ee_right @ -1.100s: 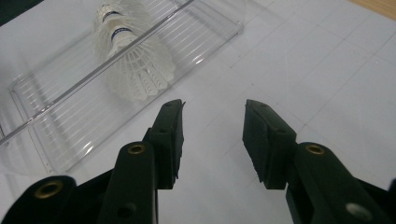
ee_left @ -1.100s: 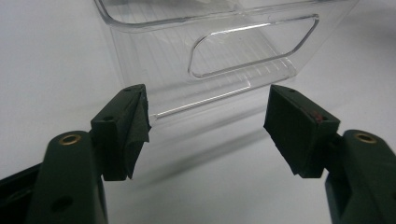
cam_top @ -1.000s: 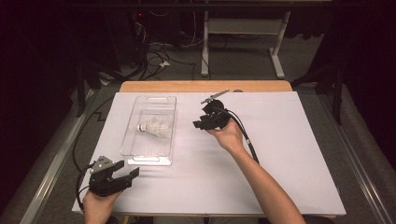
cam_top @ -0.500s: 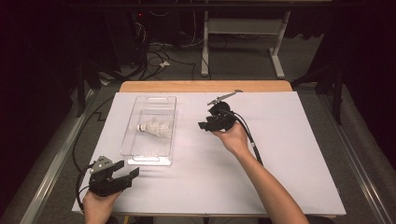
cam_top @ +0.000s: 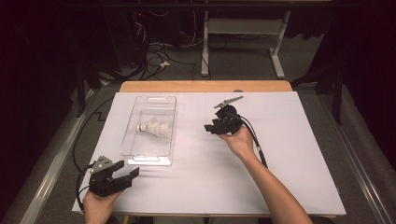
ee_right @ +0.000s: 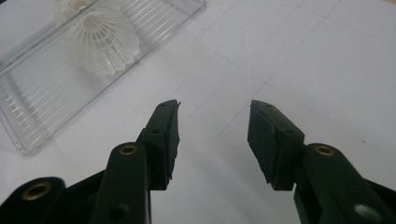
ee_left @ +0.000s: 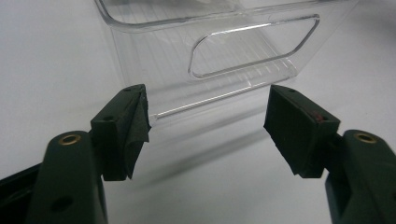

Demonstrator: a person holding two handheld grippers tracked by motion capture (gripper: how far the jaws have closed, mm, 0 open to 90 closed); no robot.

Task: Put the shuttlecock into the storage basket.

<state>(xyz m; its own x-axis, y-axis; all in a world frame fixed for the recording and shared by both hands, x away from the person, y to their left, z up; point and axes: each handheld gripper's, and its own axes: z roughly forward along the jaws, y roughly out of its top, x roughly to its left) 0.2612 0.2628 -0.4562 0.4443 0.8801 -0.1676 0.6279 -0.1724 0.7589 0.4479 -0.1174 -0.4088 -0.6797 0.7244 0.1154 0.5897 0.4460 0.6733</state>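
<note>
Tabletop scene from above, read left to right. Left tool (cam_top: 127,169) held low at the near left corner of the white-covered desk (cam_top: 289,154), just short of the near end of a clear, ribbed plastic rectangular tray (cam_top: 148,159). From its own camera, left tool (ee_left: 205,107) with jaws spread wide, nothing between them, aimed at the slot-shaped handle cut-out in the tray's end wall (ee_left: 252,51).

Inside the tray, about midway along, a white plastic shuttlecock (cam_top: 153,128) lying on its side.

To the right of the tray and apart from it, right tool (cam_top: 210,127) raised in the hand, pointing back toward the tray. Jaws about half open, just been opening, empty; bare desk between them in its own view (ee_right: 215,121), shuttlecock (ee_right: 105,42) up and to the left.

Judged step: shuttlecock lodged in tray, both tools free. Next move, if a regrasp: over the tray wall, jaws squared across the skirt, gentle squeeze to avoid crushing.
</note>
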